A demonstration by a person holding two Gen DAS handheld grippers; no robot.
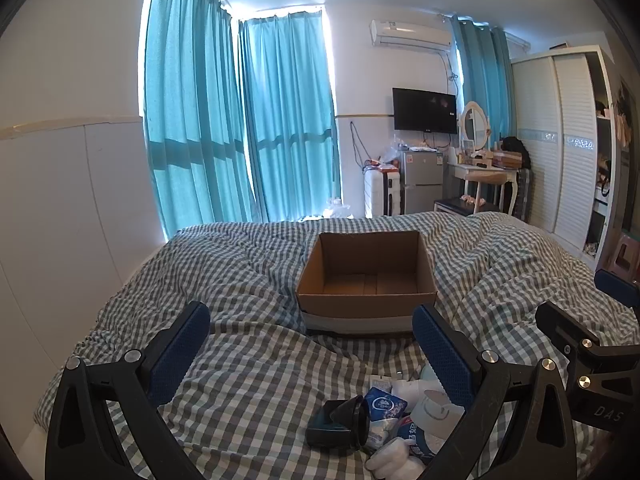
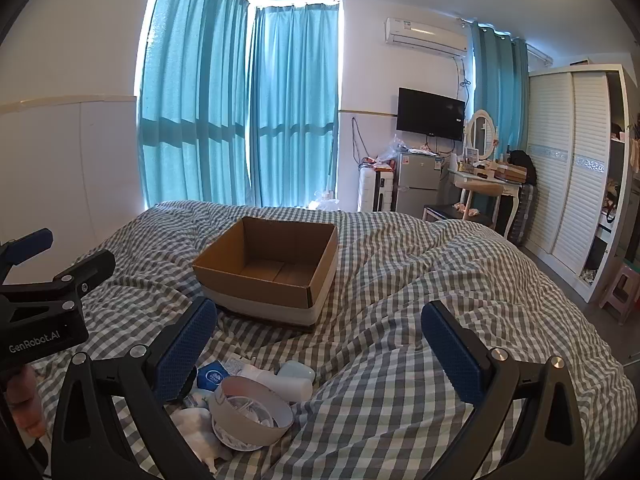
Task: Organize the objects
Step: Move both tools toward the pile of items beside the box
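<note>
One upright, open-topped cardboard box

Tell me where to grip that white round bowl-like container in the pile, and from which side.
Judging by its pose, pinch the rim of the white round container. It is tilted with its open mouth up, so the right gripper, wide open above, could straddle the wall at the upper rim from above.

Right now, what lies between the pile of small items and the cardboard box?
Only rumpled checked duvet: in the right wrist view, the stretch from the pile up to the cardboard box is bare bedding. The left wrist view shows the same.
</note>
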